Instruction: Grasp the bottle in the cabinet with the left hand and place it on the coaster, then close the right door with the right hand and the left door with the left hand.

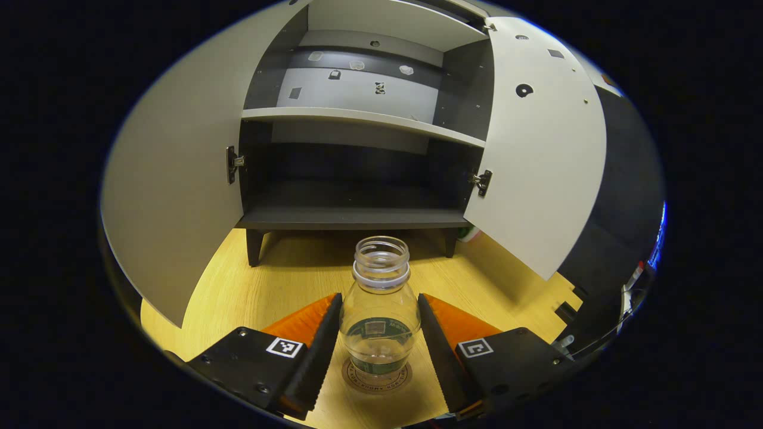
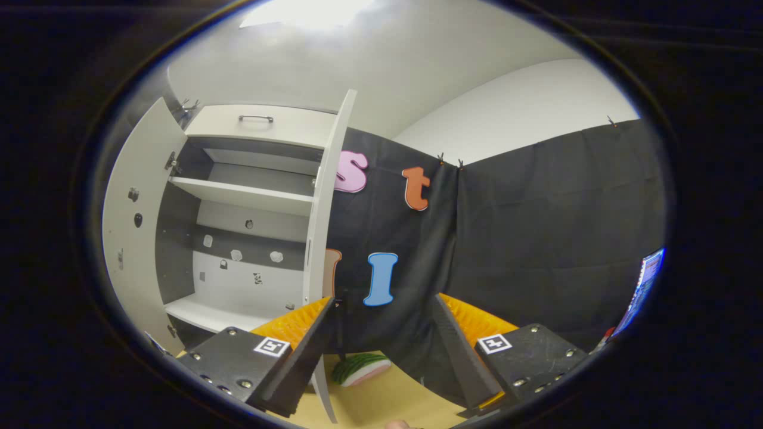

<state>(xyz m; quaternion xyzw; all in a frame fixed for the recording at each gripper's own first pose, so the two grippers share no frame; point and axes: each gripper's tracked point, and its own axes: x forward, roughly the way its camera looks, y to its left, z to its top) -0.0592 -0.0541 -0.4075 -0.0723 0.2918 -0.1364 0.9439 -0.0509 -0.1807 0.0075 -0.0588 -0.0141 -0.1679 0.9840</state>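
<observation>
Standing upright on a round brown coaster (image 1: 377, 376), a clear plastic bottle without a cap (image 1: 380, 310) sits on the pale wooden table (image 1: 280, 280) in front of the cabinet. Left tool (image 1: 380, 345) brackets the bottle, one finger on each side; narrow gaps show between the fingers and the bottle wall, so the tool reads as released, spread around the bottle rather than pressing it.

White cabinet with dark interior (image 1: 357, 155) stands on short dark legs, just behind the bottle. Both doors swung wide: left door (image 1: 173, 190) and right door (image 1: 542, 161), each hanging on a metal hinge. Shelves look bare apart from small stickers on the back panel.

Right gripper view: right tool (image 2: 381, 351) held in the air, fingers apart with nothing between them. It faces the black cloth wall, beside the edge of the right door (image 2: 325, 226). Cabinet interior (image 2: 244, 250) lies to the left of that edge, with a drawer and metal handle (image 2: 256, 118) on top. Low down, between the fingers, a watermelon-slice toy (image 2: 360, 367) lies on the table.
</observation>
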